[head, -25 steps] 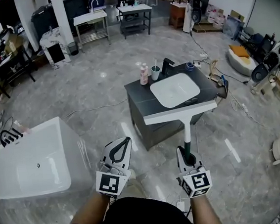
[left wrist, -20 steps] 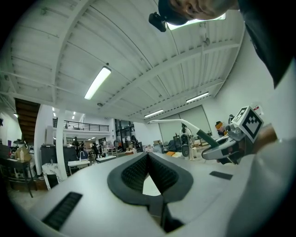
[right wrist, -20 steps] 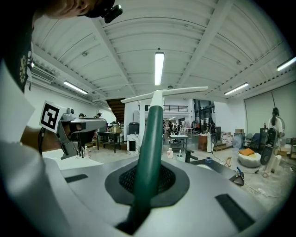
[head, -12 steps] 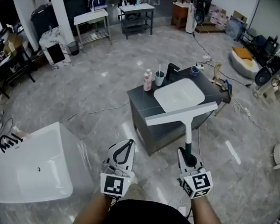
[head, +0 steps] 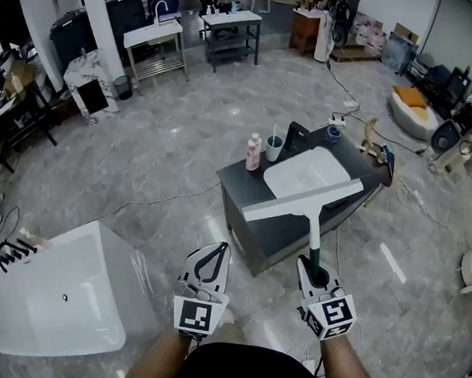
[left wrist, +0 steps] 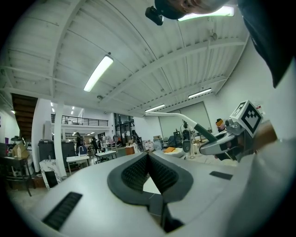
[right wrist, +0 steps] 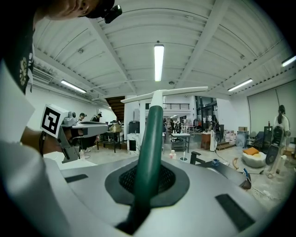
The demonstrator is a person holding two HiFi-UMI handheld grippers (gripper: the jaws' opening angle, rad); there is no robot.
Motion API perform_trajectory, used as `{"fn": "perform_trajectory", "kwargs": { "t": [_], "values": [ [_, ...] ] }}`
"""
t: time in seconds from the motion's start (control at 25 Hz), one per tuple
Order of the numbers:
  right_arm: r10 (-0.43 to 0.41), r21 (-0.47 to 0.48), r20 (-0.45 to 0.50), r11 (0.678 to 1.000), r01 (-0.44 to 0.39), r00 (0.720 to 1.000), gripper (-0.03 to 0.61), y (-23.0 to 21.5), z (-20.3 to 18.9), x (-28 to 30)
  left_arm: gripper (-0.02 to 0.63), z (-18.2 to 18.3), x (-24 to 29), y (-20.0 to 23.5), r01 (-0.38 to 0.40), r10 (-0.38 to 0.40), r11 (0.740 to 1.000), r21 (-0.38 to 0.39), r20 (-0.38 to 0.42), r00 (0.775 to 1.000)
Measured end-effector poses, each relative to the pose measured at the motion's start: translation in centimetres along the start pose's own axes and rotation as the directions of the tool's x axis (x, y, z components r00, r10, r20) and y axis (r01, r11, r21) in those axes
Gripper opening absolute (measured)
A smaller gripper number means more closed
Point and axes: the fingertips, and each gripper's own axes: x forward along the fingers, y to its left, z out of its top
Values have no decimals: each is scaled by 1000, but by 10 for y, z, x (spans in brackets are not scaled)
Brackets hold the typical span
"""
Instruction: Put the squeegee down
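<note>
There is one squeegee (head: 310, 218), right of centre and low in the head view. Its green handle is clamped upright in the right gripper (head: 313, 261), and its white blade lies across the picture in front of the dark vanity (head: 257, 232). The left gripper (head: 222, 247), at lower centre, has its jaw tips together on nothing. On the vanity sit one white basin (head: 305, 171), one black faucet (head: 297, 134), one bottle (head: 254, 152) and one cup (head: 274, 148). One white bathtub (head: 54, 295) fills the lower left.

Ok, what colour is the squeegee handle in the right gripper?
Dark green squeegee handle, white toward the blade; clearest in the right gripper view.
</note>
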Motion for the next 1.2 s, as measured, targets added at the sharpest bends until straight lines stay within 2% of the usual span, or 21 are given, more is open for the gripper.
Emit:
{"fn": "perform_trajectory", "kwargs": {
  "t": [0.2, 0.52, 0.72, 0.92, 1.2],
  "values": [
    [-4, 2, 12, 1000, 4, 1000, 28, -7, 11, 30, 18, -9, 23, 22, 23, -22, 1000, 15, -40, 999],
    [-18, -14, 12, 1000, 18, 1000, 28, -9, 28, 80, 18, -13, 51, 67, 24, -24, 1000, 6, -10, 1000],
    [-39, -25, 12, 999, 40, 999, 28, -12, 37, 106, 18, -22, 67, 91, 34, -35, 999, -10, -21, 999],
    [-69, -31, 12, 997, 69, 998, 28, -15, 38, 126, 18, -25, 82, 99, 69, -69, 998, -7, 8, 998],
    [-61, -10, -58, 998, 61, 996, 28, -24, 16, 151, 18, -33, 101, 95, 98, -98, 995, -22, -4, 995]
  ]
}}
